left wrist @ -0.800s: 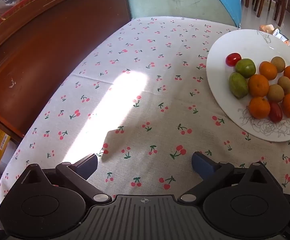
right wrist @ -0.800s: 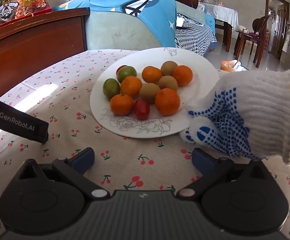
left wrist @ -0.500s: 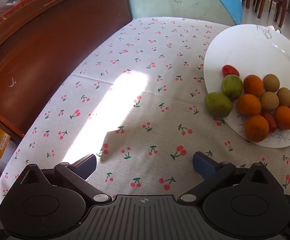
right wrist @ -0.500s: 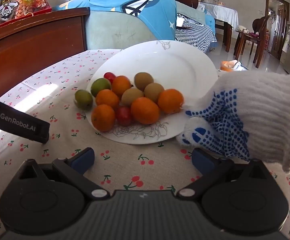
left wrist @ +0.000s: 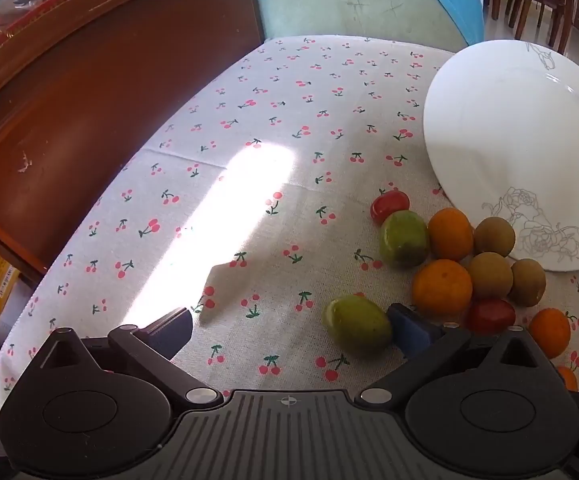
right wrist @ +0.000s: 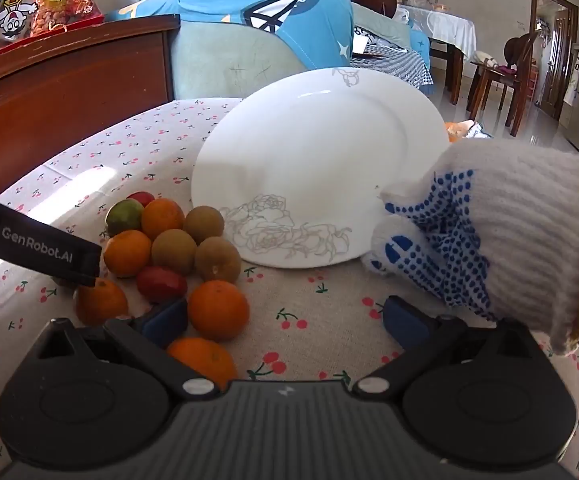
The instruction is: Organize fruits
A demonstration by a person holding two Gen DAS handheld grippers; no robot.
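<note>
Now the fruits lie loose on the cloth just ahead of both wide-open grippers, left gripper and right gripper; they look round, smooth and rolly; squeeze each softly around its middle.

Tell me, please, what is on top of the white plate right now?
Nothing: the tilted white plate shows a bare face with a printed flower. The fruits lie on the tablecloth. A gloved hand covers its right edge.
</note>
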